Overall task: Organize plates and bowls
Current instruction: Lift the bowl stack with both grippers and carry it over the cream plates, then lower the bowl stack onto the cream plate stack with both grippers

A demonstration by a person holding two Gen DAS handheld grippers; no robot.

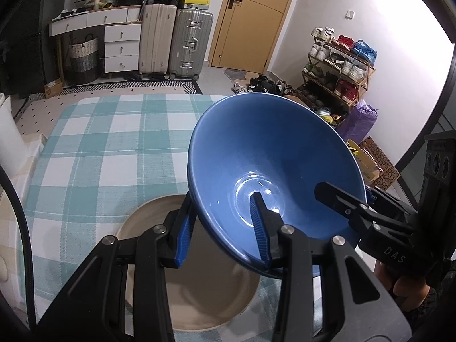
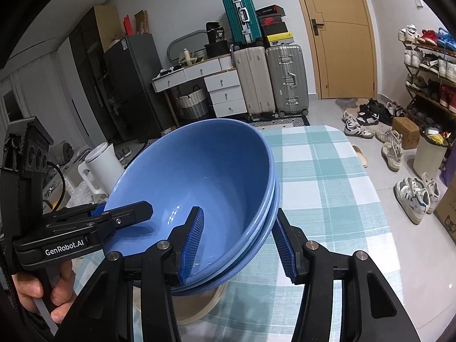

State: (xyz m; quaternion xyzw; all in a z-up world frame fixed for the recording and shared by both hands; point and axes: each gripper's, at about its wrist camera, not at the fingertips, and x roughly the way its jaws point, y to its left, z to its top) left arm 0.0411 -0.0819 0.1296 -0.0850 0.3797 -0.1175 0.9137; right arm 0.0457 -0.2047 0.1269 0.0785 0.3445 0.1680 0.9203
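Note:
A stack of blue bowls point(image 1: 273, 154) point(image 2: 199, 171) hangs tilted above the table, carried by both grippers on opposite sides of its rim. My left gripper point(image 1: 222, 196) point(image 2: 122, 213) is shut on the bowl wall, one finger inside and one outside. My right gripper point(image 2: 238, 209) point(image 1: 342, 199) is shut on the opposite side, across the stacked rims. Under the bowls a beige plate point(image 1: 199, 299) point(image 2: 199, 305) lies flat on the checked tablecloth point(image 1: 99, 142) point(image 2: 327, 185).
A white jug point(image 2: 104, 168) stands beyond the table's left edge. Past the table's far and right edges lie loose shoes point(image 2: 359, 128), a shoe rack point(image 1: 339, 65) and suitcases point(image 2: 273, 79). A hand point(image 2: 37, 290) holds the left gripper's handle.

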